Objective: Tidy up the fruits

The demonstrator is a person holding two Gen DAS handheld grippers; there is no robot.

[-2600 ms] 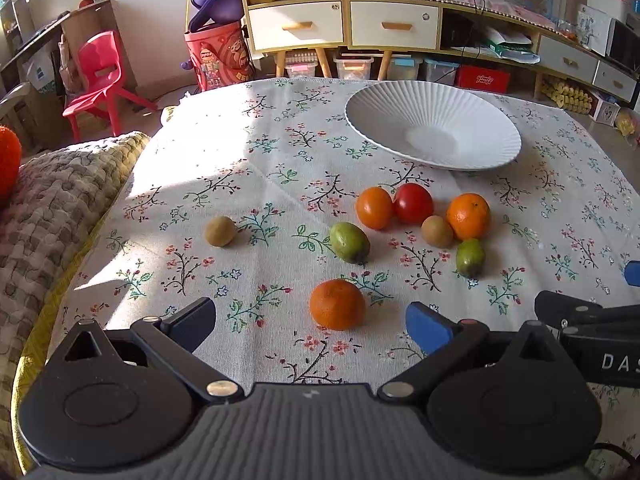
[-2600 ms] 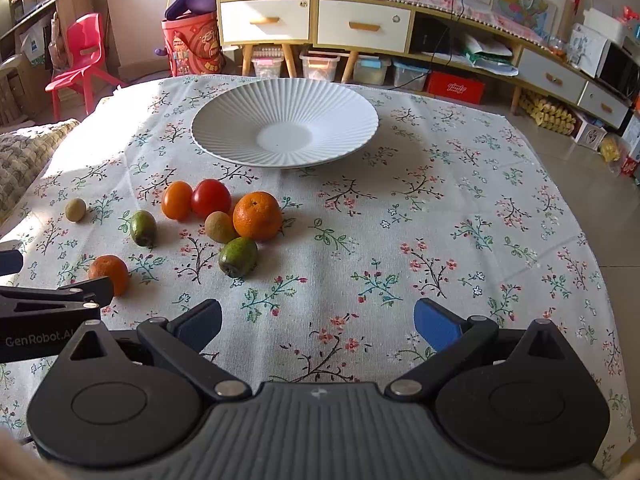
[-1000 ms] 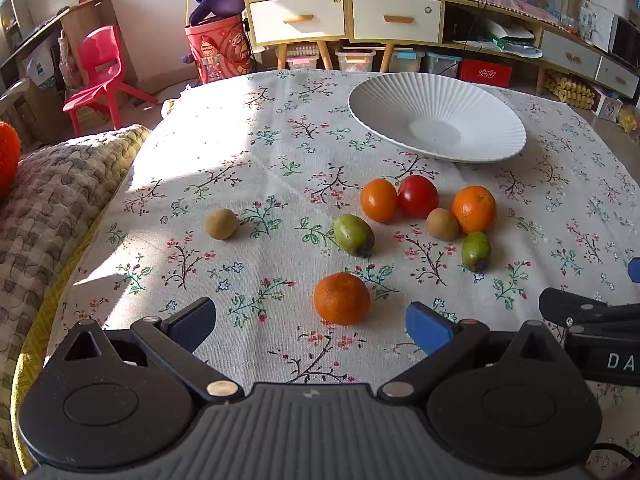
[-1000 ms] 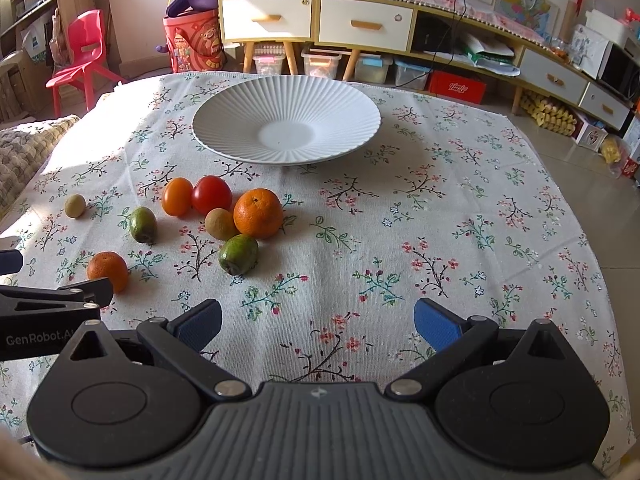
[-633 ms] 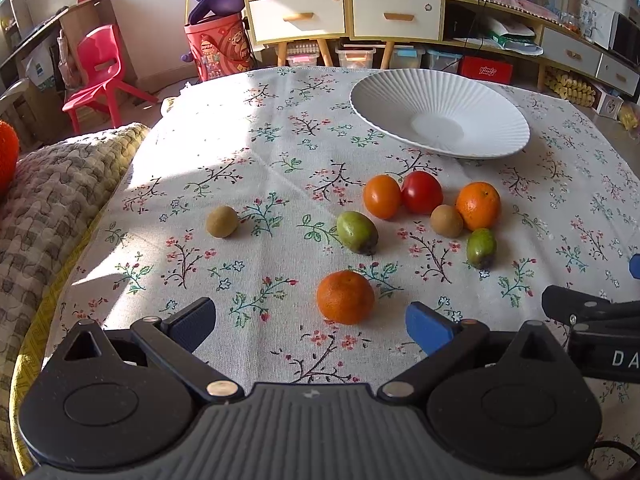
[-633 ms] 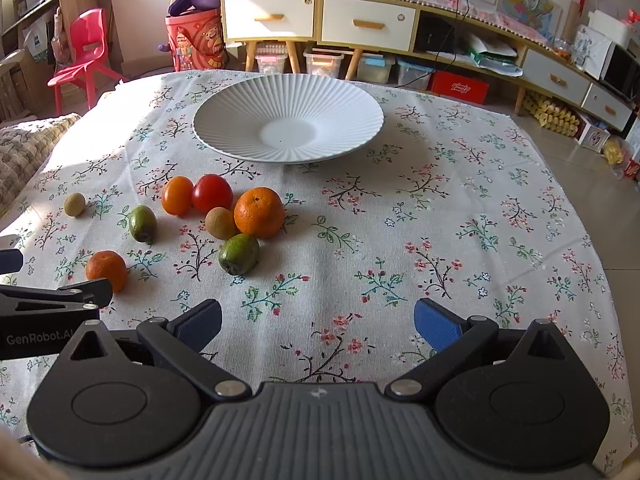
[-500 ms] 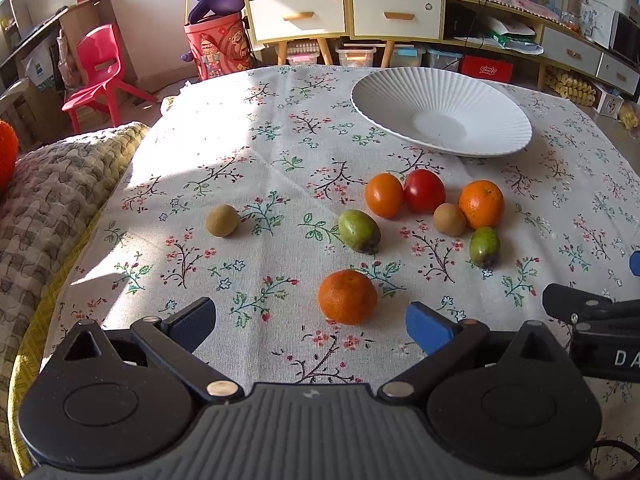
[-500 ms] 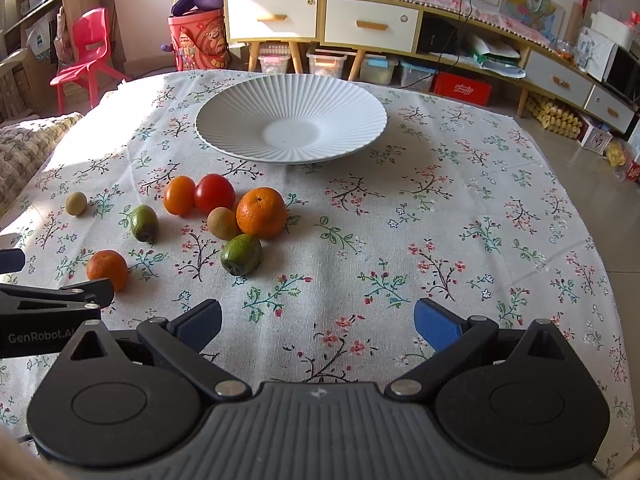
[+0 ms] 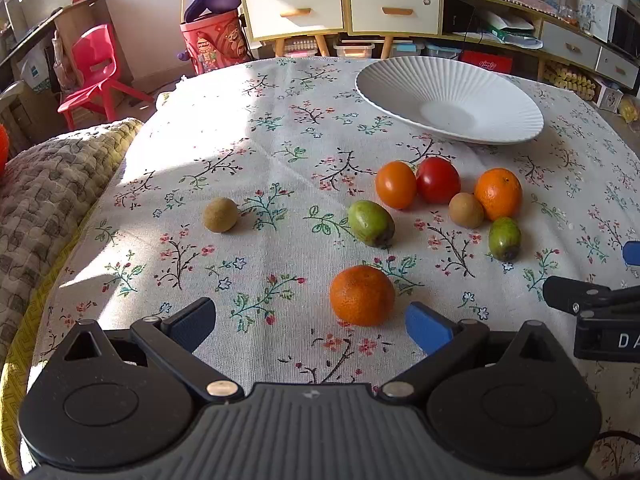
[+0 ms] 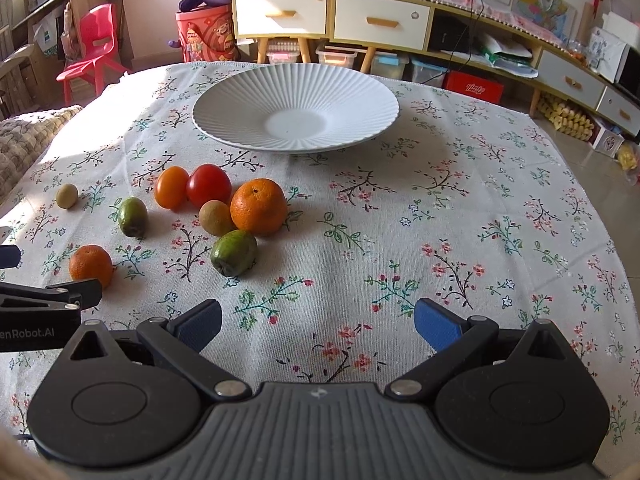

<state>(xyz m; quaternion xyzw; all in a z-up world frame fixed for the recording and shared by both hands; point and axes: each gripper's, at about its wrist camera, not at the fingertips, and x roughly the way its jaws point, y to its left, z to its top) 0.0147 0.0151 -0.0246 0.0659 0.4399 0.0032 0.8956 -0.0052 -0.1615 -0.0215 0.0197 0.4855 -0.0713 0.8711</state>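
A white ribbed plate stands empty at the far side of the floral tablecloth. In front of it lie several fruits: a mandarin, two green fruits, an orange tomato, a red tomato, an orange and two kiwis. My left gripper is open and empty, just short of the mandarin. My right gripper is open and empty over bare cloth, right of the fruits.
A woven cushion lies past the table's left edge. A red chair, a red bin and a drawer cabinet stand beyond the far edge. Each gripper shows at the side of the other's view.
Both grippers have crept slightly forward toward the fruits; the mandarin sits closer to my left gripper. Both stay open. No fruit has moved.
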